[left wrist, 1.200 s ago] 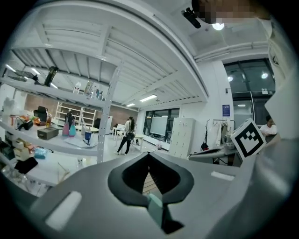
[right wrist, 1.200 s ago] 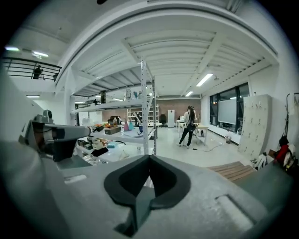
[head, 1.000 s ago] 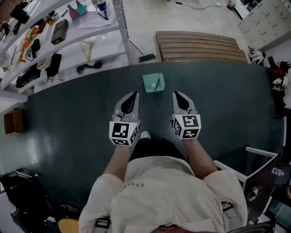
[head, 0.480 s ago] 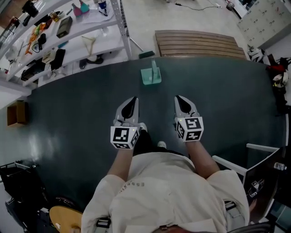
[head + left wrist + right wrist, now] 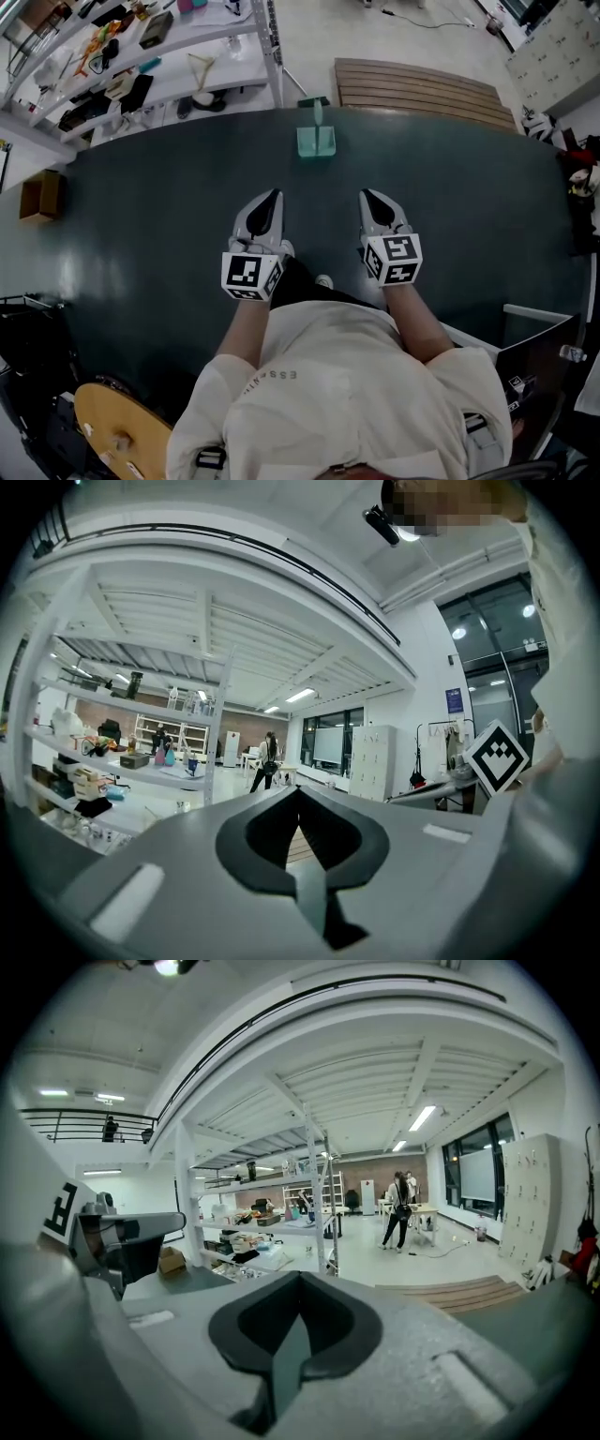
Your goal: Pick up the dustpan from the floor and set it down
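Teal dustpan (image 5: 317,142) on dark floor (image 5: 141,216); shirt print (image 5: 272,375) illegibly small.

Head view overhead — gripper views forward

One green dustpan (image 5: 316,141); two grippers, the left gripper (image 5: 273,197) and the right gripper (image 5: 368,196); one cardboard box (image 5: 41,197); one slatted wooden platform (image 5: 422,89); one dark floor mat (image 5: 141,234).
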Demonstrator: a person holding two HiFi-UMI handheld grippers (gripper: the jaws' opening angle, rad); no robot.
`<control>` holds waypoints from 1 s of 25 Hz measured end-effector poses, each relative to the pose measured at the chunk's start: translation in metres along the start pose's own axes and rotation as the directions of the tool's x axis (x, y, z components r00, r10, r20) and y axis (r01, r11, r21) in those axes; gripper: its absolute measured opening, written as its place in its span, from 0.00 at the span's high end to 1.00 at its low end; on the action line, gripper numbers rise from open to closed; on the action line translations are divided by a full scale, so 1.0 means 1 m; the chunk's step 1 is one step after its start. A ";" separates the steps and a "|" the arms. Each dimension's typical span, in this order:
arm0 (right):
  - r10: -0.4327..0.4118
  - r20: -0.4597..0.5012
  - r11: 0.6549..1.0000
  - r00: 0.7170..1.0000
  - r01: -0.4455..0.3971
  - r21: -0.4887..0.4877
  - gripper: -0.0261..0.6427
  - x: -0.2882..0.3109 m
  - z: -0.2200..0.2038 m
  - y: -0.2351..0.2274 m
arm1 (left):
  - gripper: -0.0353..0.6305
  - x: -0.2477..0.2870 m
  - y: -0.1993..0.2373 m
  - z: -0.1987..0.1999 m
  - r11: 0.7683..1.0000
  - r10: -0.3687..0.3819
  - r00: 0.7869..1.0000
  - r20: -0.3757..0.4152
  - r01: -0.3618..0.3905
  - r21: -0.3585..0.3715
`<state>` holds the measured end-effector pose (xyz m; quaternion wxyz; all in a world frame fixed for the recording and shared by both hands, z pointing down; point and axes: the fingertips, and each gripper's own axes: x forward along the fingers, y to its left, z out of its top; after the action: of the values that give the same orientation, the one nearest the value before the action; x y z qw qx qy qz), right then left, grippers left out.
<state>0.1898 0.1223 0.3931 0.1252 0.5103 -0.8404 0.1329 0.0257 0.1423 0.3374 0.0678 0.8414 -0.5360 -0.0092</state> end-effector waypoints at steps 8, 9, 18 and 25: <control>0.016 0.020 1.000 1.000 -0.016 -0.007 0.97 -0.019 0.006 0.002 | 0.94 -0.008 -0.022 0.010 0.999 -0.033 0.999 -0.001 0.033 0.018; 0.017 0.021 1.000 1.000 -0.016 -0.009 0.97 -0.019 0.006 0.003 | 0.94 -0.009 -0.021 0.011 0.999 -0.034 0.999 0.001 0.034 0.020; 0.013 0.032 0.999 0.999 -0.011 -0.044 0.97 -0.020 0.010 0.008 | 0.94 -0.015 -0.022 0.009 0.999 -0.037 0.999 0.008 0.036 0.033; 0.015 0.037 0.998 0.999 -0.013 -0.055 0.97 -0.015 0.017 0.011 | 0.94 -0.015 -0.016 0.009 0.999 -0.033 0.999 0.012 0.033 0.021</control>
<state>0.1857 0.1339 0.3706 0.1223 0.5031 -0.8496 0.1010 0.0328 0.1613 0.3252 0.0554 0.8507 -0.5226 -0.0098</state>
